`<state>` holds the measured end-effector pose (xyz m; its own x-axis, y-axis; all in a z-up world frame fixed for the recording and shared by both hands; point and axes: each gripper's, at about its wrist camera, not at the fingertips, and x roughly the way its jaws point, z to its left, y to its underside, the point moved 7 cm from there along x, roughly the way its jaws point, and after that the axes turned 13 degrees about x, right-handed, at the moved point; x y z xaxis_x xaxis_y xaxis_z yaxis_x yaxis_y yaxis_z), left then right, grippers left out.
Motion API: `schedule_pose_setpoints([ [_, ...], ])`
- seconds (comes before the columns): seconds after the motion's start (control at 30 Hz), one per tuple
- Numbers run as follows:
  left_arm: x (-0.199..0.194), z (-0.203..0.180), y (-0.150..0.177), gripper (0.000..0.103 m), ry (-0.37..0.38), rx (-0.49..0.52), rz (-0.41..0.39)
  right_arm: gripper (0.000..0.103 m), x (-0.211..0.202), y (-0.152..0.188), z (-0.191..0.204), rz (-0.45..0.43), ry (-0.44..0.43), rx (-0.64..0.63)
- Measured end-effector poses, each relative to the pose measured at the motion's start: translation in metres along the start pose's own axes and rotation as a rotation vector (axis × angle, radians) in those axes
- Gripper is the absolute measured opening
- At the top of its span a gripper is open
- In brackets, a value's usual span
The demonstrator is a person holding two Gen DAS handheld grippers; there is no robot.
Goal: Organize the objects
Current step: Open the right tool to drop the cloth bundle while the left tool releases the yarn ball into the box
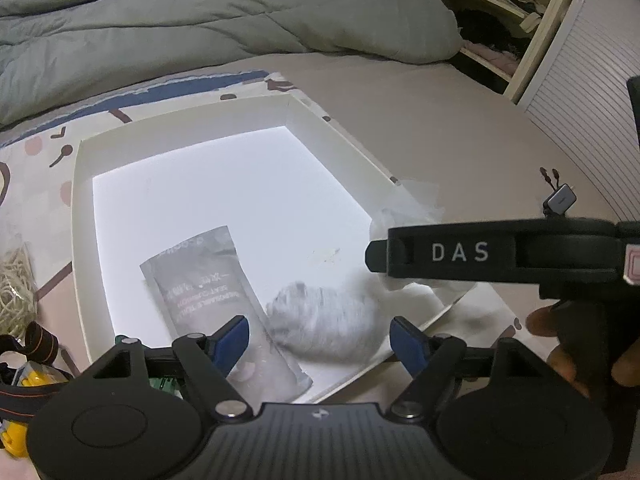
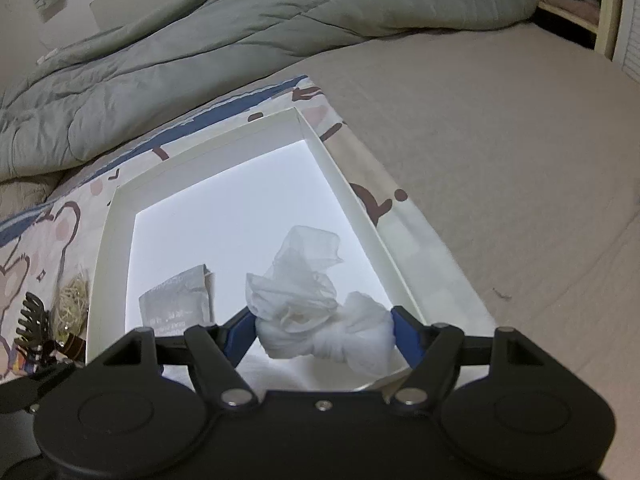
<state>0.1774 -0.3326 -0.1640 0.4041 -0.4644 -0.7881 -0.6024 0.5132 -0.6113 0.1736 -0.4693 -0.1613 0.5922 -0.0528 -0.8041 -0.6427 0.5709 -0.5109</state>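
Observation:
A shallow white box point(image 1: 78, 240) lies on the bed. Inside it, a grey printed packet point(image 1: 200, 292) rests flat near the front left, partly under my left finger. My left gripper point(image 1: 322, 342) hangs open over the box's front edge. Between its blue pads point(image 1: 236, 340) lies a blurred grey-white soft bundle point(image 1: 320, 328), and neither pad presses on it. My right gripper point(image 2: 326, 328) is shut on a crumpled white bundle of film and cloth point(image 2: 320, 320) above the same box point(image 2: 112, 240). From the left wrist it shows side-on as the right gripper point(image 1: 376, 254), a hand point(image 1: 560, 344) behind it.
A grey-green quilt point(image 1: 200, 20) is heaped behind the box, on a patterned mat point(image 1: 40, 160). Left of the box sit a bag of straw filler point(image 1: 12, 288), a strapped yellow headlamp point(image 1: 32, 364) and a black hair clip point(image 2: 32, 312). A grey adapter point(image 1: 560, 200) lies on the right.

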Motion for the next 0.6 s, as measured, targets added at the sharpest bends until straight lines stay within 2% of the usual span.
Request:
schedule_pose_setpoints([
  [0.07, 0.000, 0.001, 0.001, 0.085, -0.006, -0.002, 0.003, 0.075, 0.002, 0.002, 0.000, 0.000, -0.002, 0.008],
  [0.13, 0.000, 0.002, 0.002, 0.085, -0.011, -0.002, 0.008, 0.098, 0.004, 0.003, 0.000, -0.005, 0.005, 0.020],
  [0.23, 0.000, 0.002, 0.002, 0.085, -0.011, -0.003, 0.014, 0.098, 0.003, 0.003, -0.001, -0.020, 0.028, 0.016],
  [0.6, -0.005, 0.003, 0.006, 0.085, -0.013, 0.003, 0.023, 0.098, -0.008, -0.001, -0.006, -0.044, 0.019, 0.039],
])
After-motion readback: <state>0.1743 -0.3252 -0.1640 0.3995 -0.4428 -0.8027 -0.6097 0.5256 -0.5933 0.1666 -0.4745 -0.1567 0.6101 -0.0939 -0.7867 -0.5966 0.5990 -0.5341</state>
